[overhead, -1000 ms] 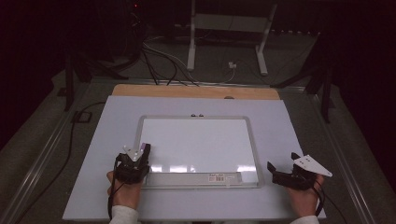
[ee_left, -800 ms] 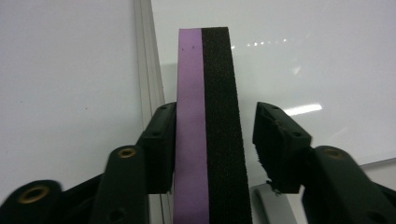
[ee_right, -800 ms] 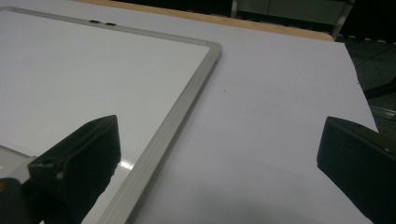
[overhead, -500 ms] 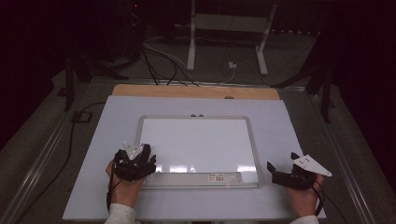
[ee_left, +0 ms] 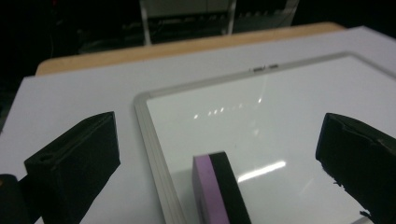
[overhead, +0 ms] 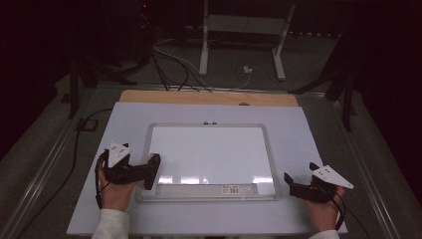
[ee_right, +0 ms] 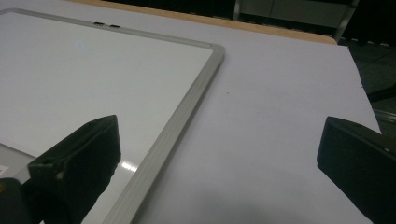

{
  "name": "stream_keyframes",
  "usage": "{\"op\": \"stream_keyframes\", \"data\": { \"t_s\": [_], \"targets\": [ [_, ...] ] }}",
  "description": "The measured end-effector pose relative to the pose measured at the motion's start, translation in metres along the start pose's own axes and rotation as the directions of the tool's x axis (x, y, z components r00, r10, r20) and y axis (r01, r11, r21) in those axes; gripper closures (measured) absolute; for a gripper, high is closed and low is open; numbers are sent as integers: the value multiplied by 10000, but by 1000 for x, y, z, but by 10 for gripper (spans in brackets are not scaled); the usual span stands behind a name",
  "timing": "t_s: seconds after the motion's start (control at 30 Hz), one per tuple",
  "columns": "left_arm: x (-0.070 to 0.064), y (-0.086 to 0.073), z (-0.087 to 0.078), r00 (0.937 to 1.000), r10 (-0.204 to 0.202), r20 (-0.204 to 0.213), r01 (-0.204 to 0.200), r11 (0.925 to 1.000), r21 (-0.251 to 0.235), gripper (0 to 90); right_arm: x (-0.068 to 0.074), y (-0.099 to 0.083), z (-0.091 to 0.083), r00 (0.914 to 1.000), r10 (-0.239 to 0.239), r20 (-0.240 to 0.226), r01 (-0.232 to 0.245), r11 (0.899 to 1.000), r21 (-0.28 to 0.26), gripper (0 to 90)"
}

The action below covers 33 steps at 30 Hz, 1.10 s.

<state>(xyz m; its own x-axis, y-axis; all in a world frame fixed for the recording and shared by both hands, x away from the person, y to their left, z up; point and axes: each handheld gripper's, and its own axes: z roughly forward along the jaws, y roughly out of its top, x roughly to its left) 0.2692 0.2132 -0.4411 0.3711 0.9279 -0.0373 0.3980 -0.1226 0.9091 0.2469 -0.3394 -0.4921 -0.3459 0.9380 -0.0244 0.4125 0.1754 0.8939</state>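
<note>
Upright between open left gripper (ee_left: 219,158) jaws, eraser (ee_left: 217,191) lengthwise up whiteboard (ee_left: 289,121).

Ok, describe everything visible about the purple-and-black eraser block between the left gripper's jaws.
The purple-and-black eraser block has a purple layer bonded to a black one that looks like felt or foam. It stands on edge on the white board, just inside the silver frame's left rail. The left gripper is open around it; neither jaw touches it.
</note>
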Motion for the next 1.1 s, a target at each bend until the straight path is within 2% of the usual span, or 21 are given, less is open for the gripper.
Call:
{"op": "stream_keyframes", "data": {
  "t_s": [0.13,0.37,0.6,0.77,0.87,1.1],
  "targets": [
    [12,-5,-4,9996,39,276,-29,9994,-348,7,1,0,0,10000,-8,-40,8,10000,-10,0],
    [25,-18,-8,9992,113,392,-85,9975,-708,7,2,1,0,9999,-38,-137,38,10000,-58,0],
    [34,-29,-11,9997,-79,213,97,9964,-844,7,2,3,-1,9997,-47,-230,41,9997,-258,0],
    [39,-35,-14,9995,-265,143,280,9933,-1125,7,3,5,-2,9995,-106,-314,93,9991,-411,0],
    [41,-38,-15,9990,-430,125,441,9931,-1088,7,3,5,-3,9994,-114,-333,99,9989,-466,0],
    [41,-39,-15,9993,-376,74,382,9936,-1064,7,3,5,-3,9993,-137,-340,121,9988,-479,0]
  ]
}}
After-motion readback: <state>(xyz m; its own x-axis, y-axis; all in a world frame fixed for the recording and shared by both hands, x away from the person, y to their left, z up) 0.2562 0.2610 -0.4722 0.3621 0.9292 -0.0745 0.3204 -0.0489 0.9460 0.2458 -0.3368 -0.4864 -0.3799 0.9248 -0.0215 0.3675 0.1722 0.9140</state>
